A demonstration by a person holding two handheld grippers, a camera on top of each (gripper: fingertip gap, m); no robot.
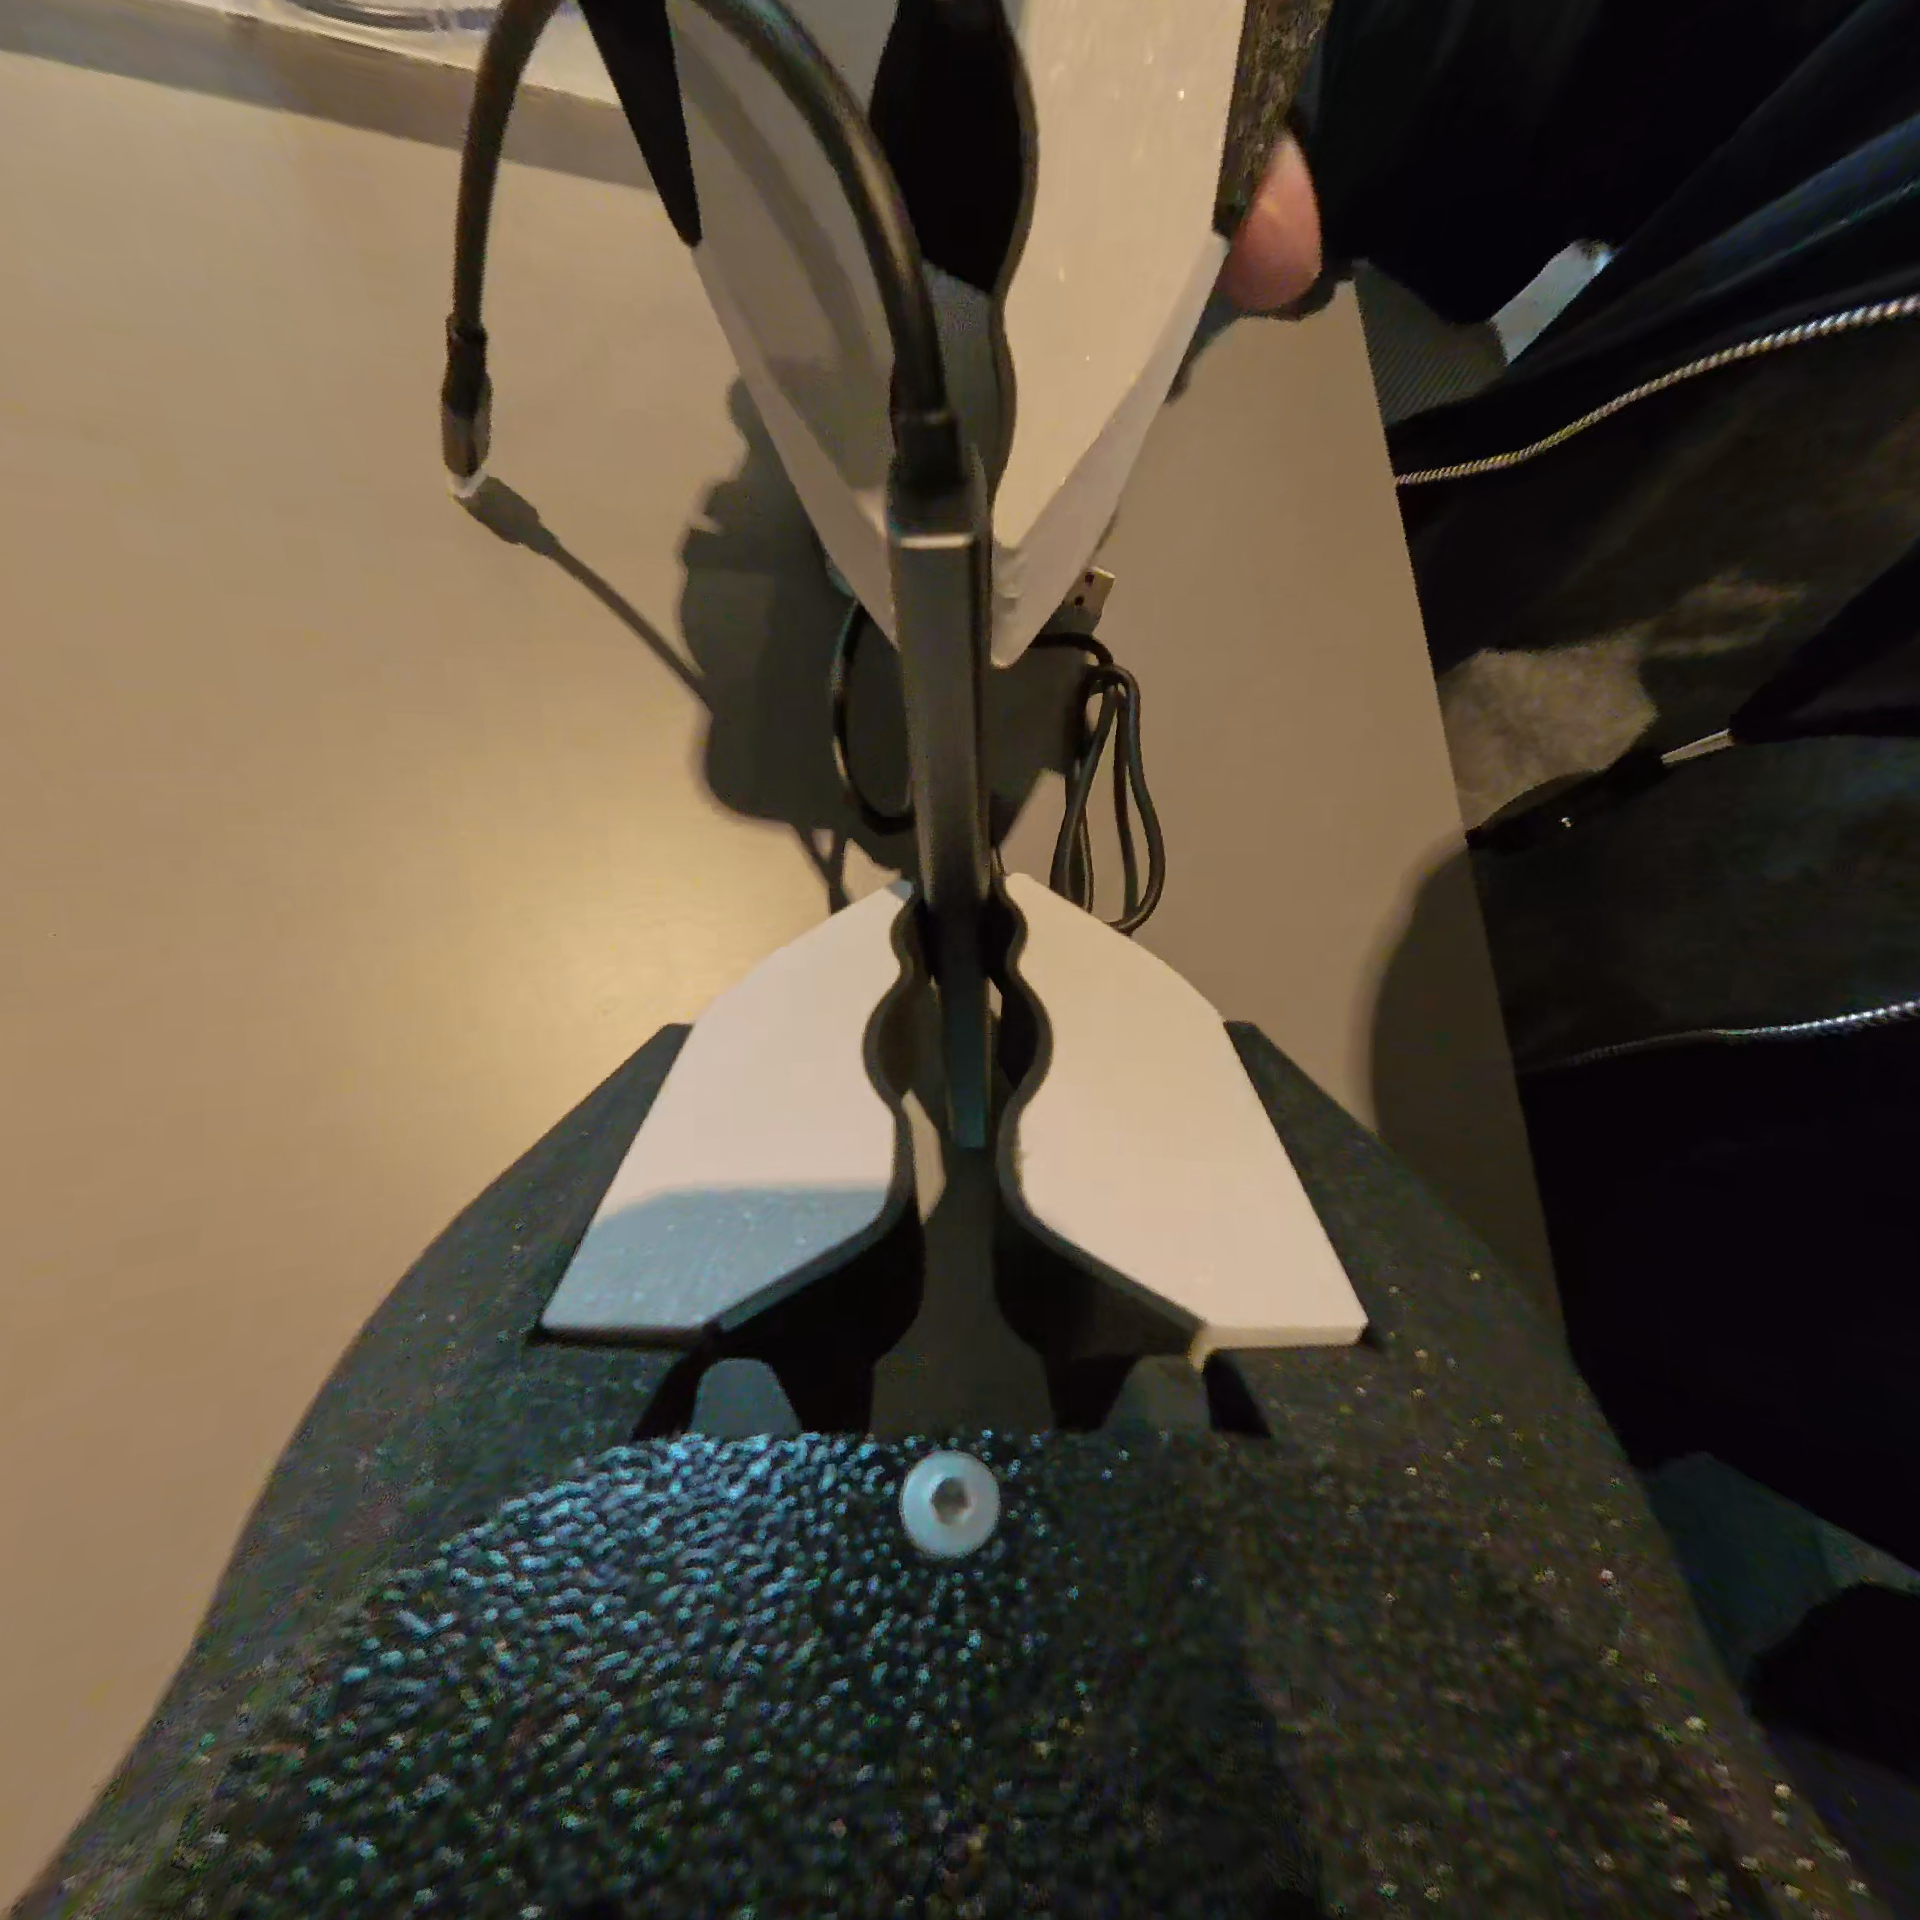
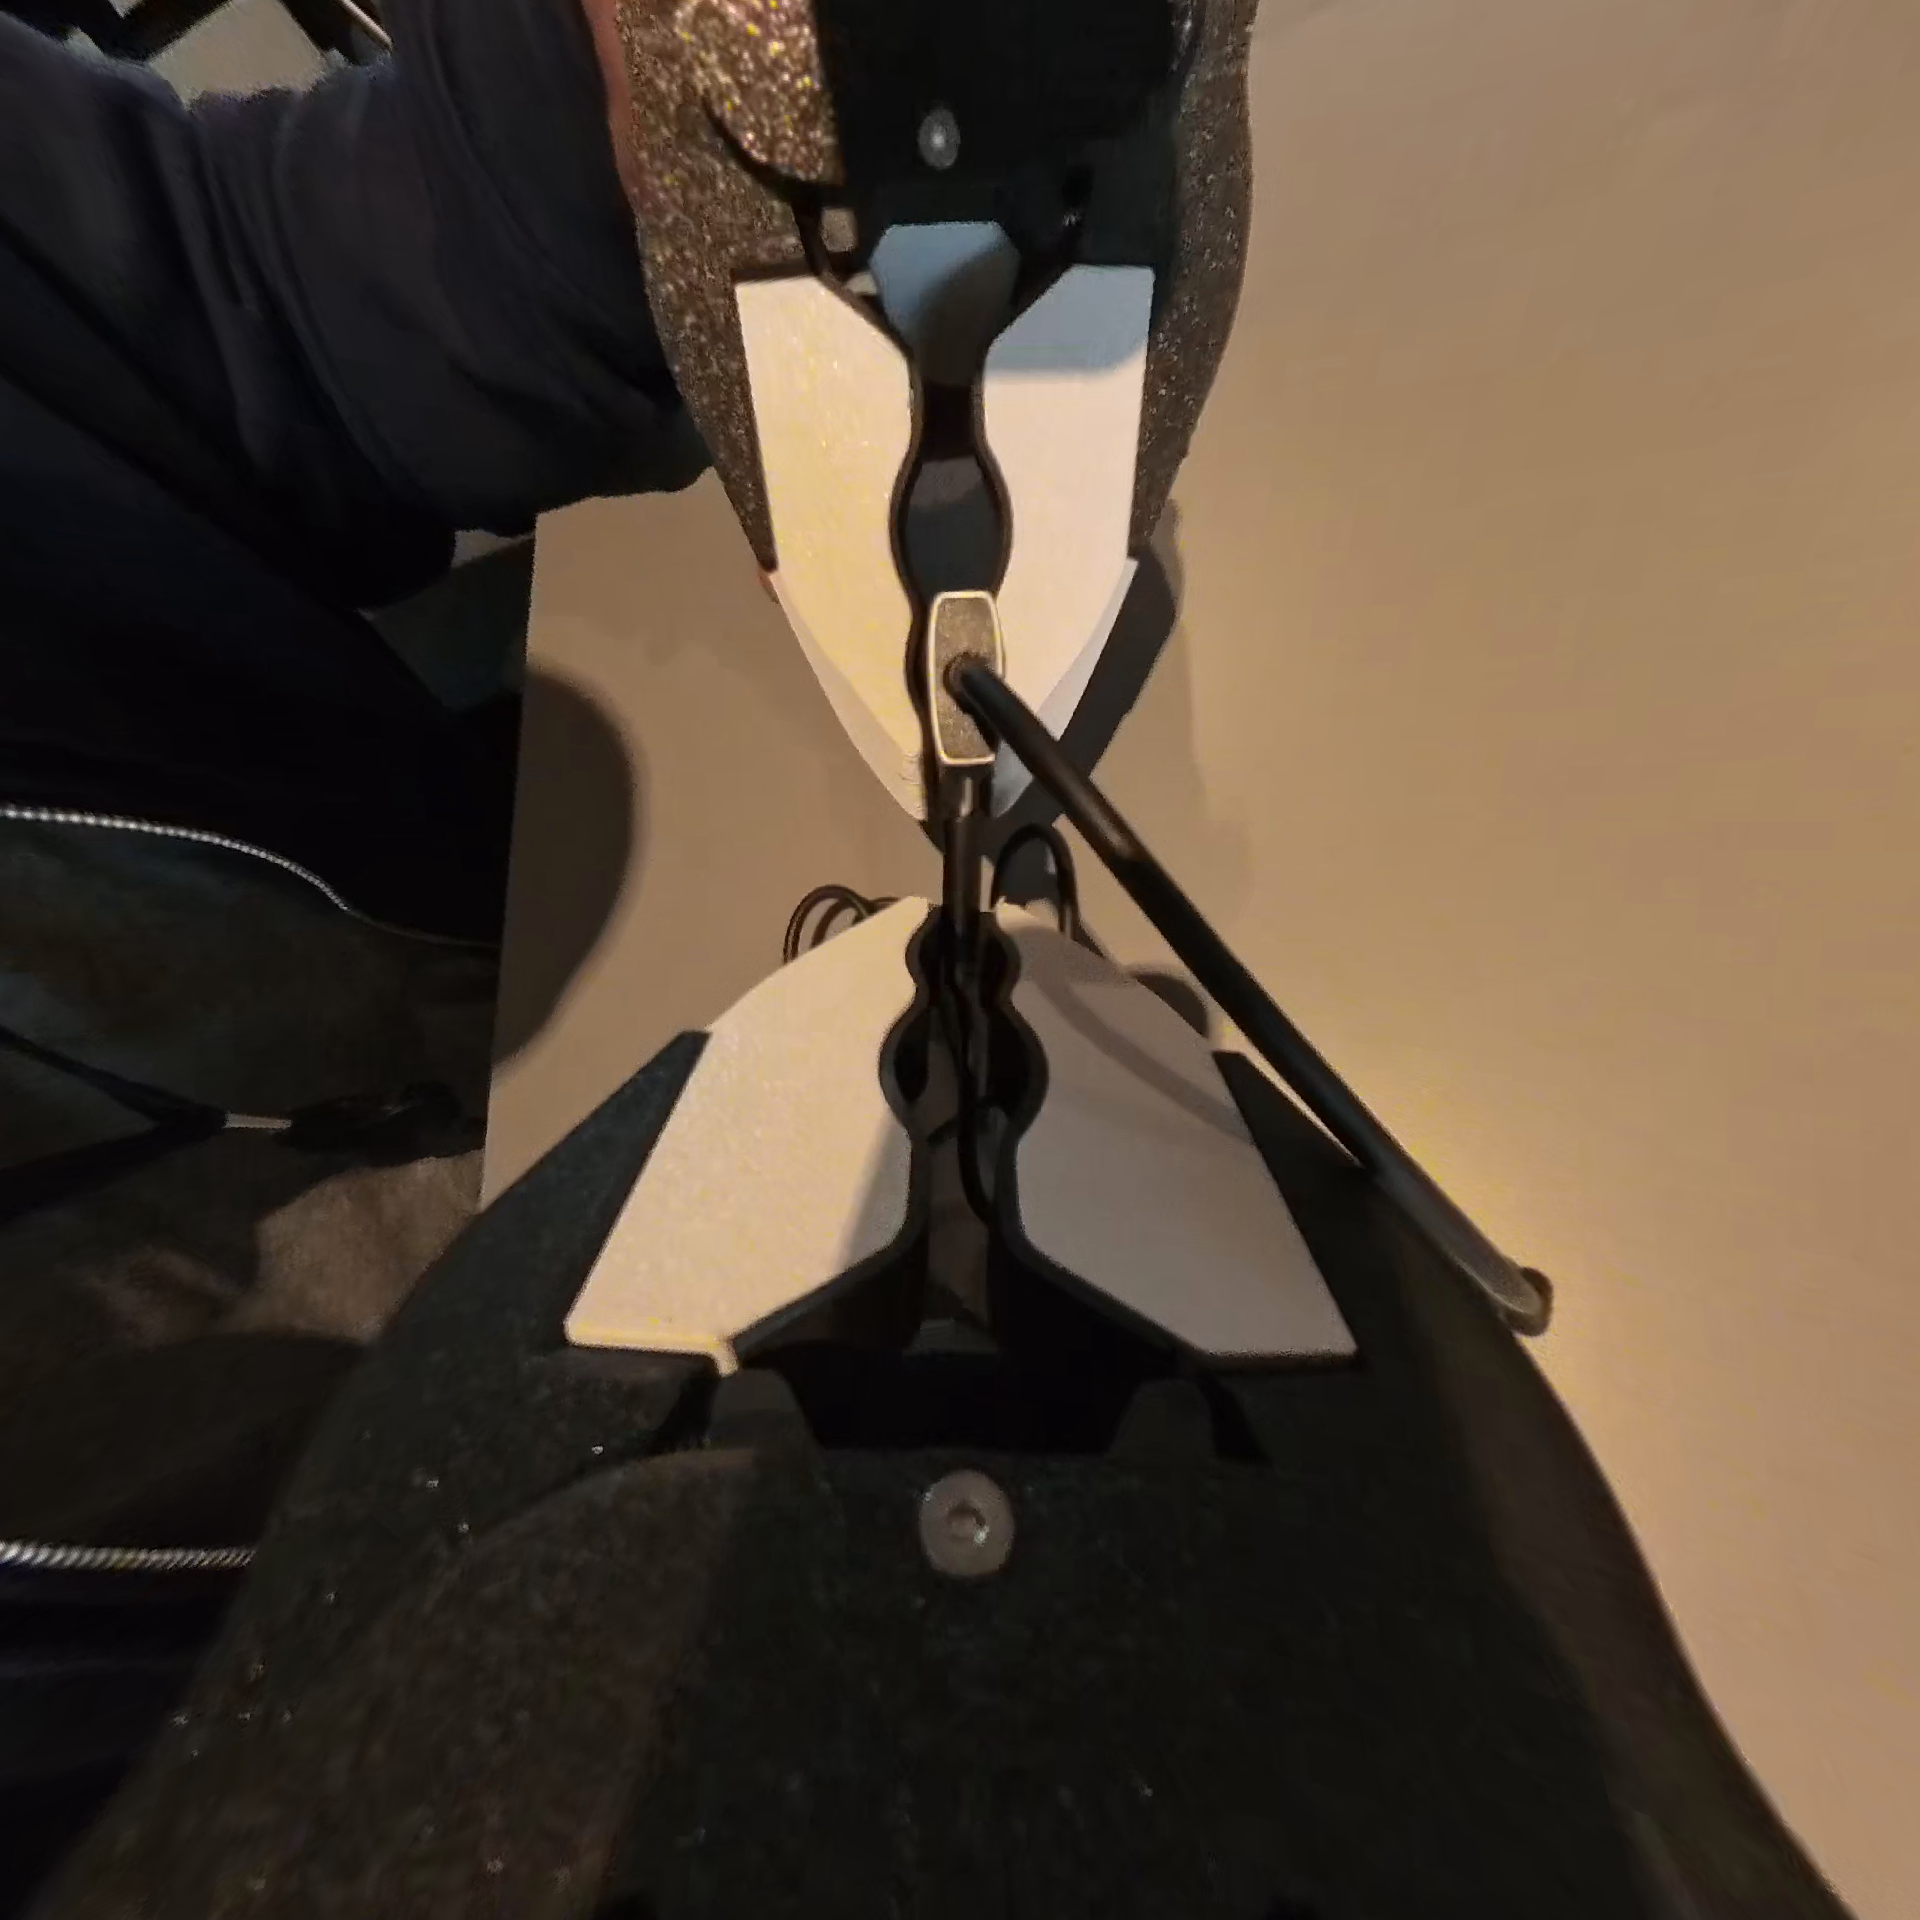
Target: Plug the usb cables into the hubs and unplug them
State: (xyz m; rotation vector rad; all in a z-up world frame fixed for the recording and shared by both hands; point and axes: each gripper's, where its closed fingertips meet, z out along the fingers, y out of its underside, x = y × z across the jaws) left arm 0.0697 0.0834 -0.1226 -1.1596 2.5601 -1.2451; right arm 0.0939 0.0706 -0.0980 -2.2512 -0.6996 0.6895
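- Gripping a slim grey hub [image 1: 945,831] edge-on, the left gripper [image 1: 958,914] fingers are closed.
- Right gripper [image 2: 961,914] fingers pinch a black cable [image 2: 961,852] above the table [image 2: 1558,520].

**Surroundings Only**

Smooth beige tabletop [image 1: 260,831] filling most of both views, lit warmly, with soft dark shadows across its middle; straight table edge [image 1: 1423,644] running along one side; past that edge, dark navy jacket with a silver metal zipper [image 1: 1662,384], folds of its fabric bunched close by; below the jacket, mottled grey carpeted floor [image 1: 1548,696] in a small patch; pale raised strip [image 1: 312,62] at the tabletop's far side, blurred.
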